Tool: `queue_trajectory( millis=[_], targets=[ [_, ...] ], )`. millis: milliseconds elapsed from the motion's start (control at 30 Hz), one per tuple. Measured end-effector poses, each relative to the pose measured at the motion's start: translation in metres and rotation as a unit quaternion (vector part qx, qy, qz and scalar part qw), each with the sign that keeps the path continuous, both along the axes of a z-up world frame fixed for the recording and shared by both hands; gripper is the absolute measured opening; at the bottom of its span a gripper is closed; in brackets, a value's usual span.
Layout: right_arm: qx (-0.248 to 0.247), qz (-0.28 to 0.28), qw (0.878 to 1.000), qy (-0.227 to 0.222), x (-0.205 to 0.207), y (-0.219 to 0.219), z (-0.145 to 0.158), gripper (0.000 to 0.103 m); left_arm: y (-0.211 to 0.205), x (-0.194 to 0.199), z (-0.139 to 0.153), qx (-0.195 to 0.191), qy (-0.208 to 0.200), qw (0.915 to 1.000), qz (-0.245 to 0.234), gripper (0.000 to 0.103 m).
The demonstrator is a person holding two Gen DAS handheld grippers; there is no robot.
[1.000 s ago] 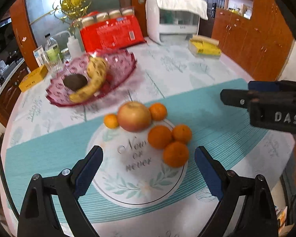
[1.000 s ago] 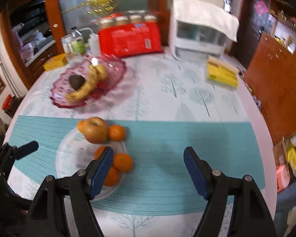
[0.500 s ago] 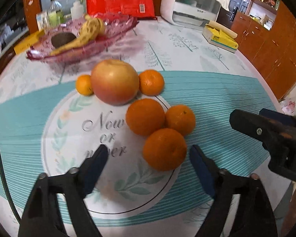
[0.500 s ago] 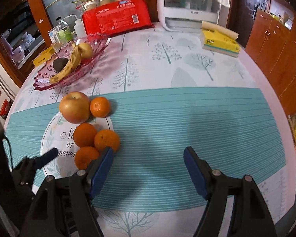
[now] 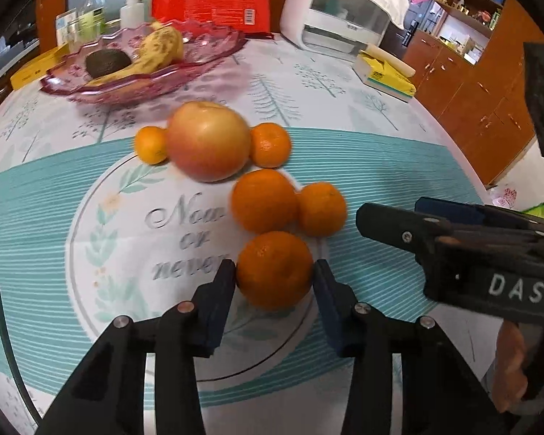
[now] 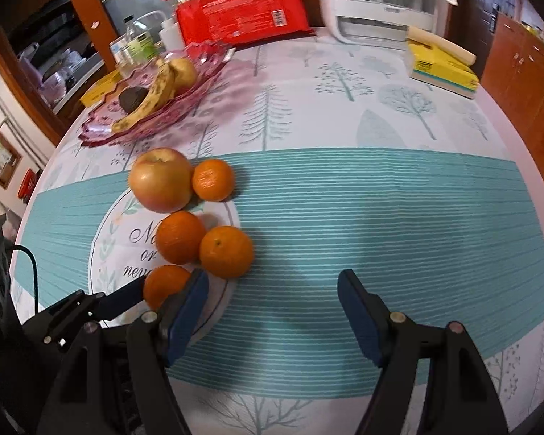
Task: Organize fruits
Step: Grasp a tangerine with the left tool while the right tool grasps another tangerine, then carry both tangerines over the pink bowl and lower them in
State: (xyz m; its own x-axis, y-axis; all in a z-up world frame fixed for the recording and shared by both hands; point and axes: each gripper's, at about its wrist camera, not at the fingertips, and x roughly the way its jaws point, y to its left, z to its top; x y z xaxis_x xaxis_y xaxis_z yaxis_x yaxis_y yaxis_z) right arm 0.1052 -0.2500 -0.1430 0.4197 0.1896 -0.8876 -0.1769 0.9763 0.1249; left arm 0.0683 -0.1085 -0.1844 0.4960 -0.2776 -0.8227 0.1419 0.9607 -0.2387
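Nearest orange (image 5: 273,270): round, deep orange, dimpled skin, sits on the worktop (image 6: 380,210) at the lower edge of the white printed circle with script lettering. Left hand-held gripper (image 5: 273,282) has its blue pads touching both sides of this orange, closed onto it. In the right wrist view the same orange (image 6: 163,284) shows partly hidden behind a gripper finger.

Count of loose fruit on the worktop: five oranges, one apple. Two more oranges, one (image 5: 264,201) and its neighbour (image 5: 321,208), lie touching each other just beyond the gripped one. Apple (image 5: 208,141) is large, yellow-pink, blurred; a small orange (image 5: 150,145) touches its left side, another (image 5: 270,145) its right.

Pink glass dish (image 5: 199,54) stands farther back, holding one banana (image 5: 145,63), one dark avocado (image 5: 107,62), one yellowish fruit (image 6: 183,72).

Right hand-held gripper (image 6: 273,311) hangs over the teal striped band, jaws wide apart, nothing between them

Behind: red package (image 6: 239,18), white appliance (image 6: 380,3), yellow pack (image 6: 442,70)
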Motion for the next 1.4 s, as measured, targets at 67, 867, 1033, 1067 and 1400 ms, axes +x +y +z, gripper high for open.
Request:
queue_trajectory(
  millis=[67,867,1033,1067,1400],
  targets=[
    [0.001,0.012,1.0,0.001,0.002,0.006,-0.003,0.074,0.012,-0.003,0.0,0.001,0.001,1.0,0.01,0.042],
    [0.003,0.068,0.998,0.013,0.02,0.032,-0.036,0.041,0.059,0.0,0.0,0.003,0.007,0.9979,0.065,0.044],
    [0.005,0.063,0.998,0.012,0.019,0.03,-0.034,0.04,0.05,0.006,-0.007,0.0,0.022,0.9982,0.055,0.045],
    [0.007,0.062,0.998,0.011,0.018,0.029,-0.033,0.04,0.048,0.006,-0.007,0.003,0.021,0.9983,0.055,0.045],
    [0.021,0.053,0.998,0.002,0.004,0.02,-0.019,0.04,0.043,0.012,-0.009,0.006,0.016,0.9982,0.057,0.039]
  ],
)
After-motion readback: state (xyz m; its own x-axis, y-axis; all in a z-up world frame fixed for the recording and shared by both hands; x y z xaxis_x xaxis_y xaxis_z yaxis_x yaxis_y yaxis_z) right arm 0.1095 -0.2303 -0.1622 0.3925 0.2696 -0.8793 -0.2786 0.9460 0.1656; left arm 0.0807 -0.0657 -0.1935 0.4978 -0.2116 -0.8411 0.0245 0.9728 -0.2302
